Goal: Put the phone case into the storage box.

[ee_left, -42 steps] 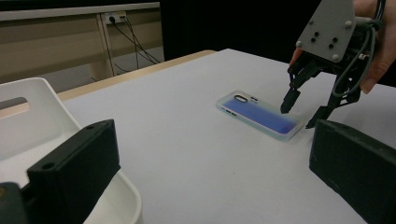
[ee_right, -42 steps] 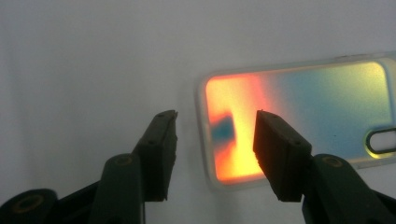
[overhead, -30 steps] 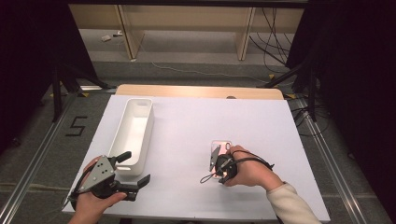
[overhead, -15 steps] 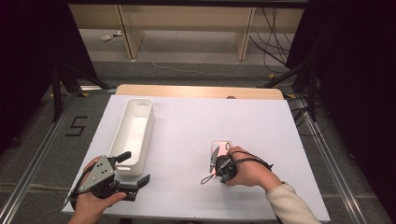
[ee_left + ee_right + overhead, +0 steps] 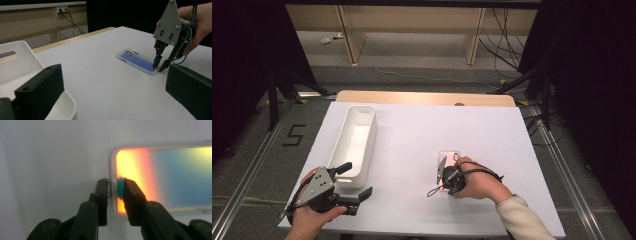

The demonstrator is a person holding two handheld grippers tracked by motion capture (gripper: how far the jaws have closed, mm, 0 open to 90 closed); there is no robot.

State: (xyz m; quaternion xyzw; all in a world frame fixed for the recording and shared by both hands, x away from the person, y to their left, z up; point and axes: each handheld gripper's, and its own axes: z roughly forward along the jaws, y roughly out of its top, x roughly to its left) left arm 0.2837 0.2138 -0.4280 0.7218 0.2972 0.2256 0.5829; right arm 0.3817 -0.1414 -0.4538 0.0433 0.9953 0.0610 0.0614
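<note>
The high view looked forward and down over the whole table (image 5: 412, 130). The left gripper view sat low, facing across it. The right gripper view hovered very close above the phone case (image 5: 162, 177), which all 3 views shared.

From my remote station: a long white bin (image 5: 354, 142) lies lengthwise on the left of the white worktop (image 5: 412, 130); a wooden strip (image 5: 422, 97) edges its far side; beyond, pale shelving (image 5: 412, 30) and trailing cables (image 5: 507, 40); a "5" mark (image 5: 293, 135) on the floor.

Lab, white table (image 5: 422, 150) (floor cables (image 5: 492, 45))
</note>
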